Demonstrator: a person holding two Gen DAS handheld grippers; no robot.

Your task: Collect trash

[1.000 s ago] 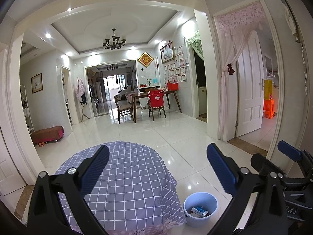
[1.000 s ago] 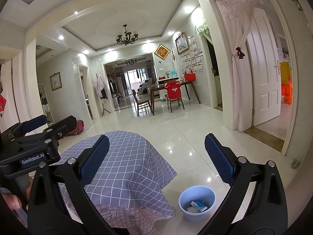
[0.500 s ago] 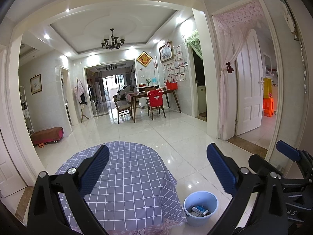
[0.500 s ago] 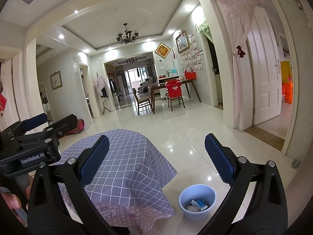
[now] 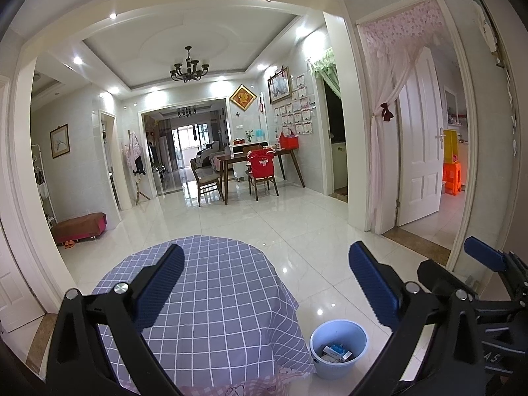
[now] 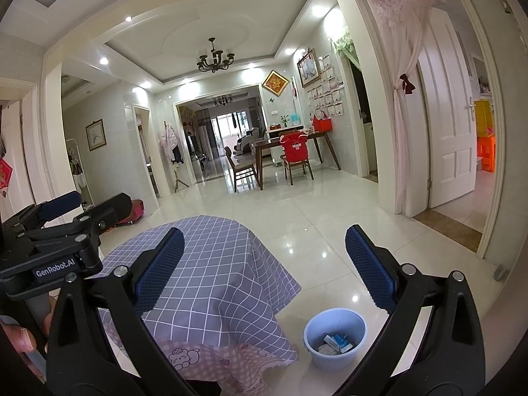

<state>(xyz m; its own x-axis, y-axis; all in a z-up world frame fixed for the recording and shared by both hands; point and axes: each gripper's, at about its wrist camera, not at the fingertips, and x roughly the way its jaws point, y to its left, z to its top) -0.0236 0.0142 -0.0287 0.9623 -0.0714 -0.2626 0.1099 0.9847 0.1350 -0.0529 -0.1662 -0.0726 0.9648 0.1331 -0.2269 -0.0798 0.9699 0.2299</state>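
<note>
A light blue bin (image 5: 338,348) (image 6: 335,338) stands on the white tile floor, right of a round table under a purple checked cloth (image 5: 211,297) (image 6: 211,264). Inside the bin lie several pieces of trash (image 5: 336,353) (image 6: 336,343), among them a small blue-and-white pack. My left gripper (image 5: 265,288) is open and holds nothing, high above the table and bin. My right gripper (image 6: 264,270) is open too and holds nothing. Each gripper shows at the edge of the other's view: the right gripper (image 5: 485,260), the left gripper (image 6: 66,211).
A pink patterned cloth (image 6: 211,363) hangs below the purple one. Shiny floor runs to a dining table with chairs (image 5: 257,171). A white door with a pink curtain (image 5: 419,145) is at right, a low red bench (image 5: 79,227) at left. A hand (image 6: 19,336) holds the left gripper.
Both views have shifted very slightly; the grippers stay open and nothing on the table or in the bin has moved.
</note>
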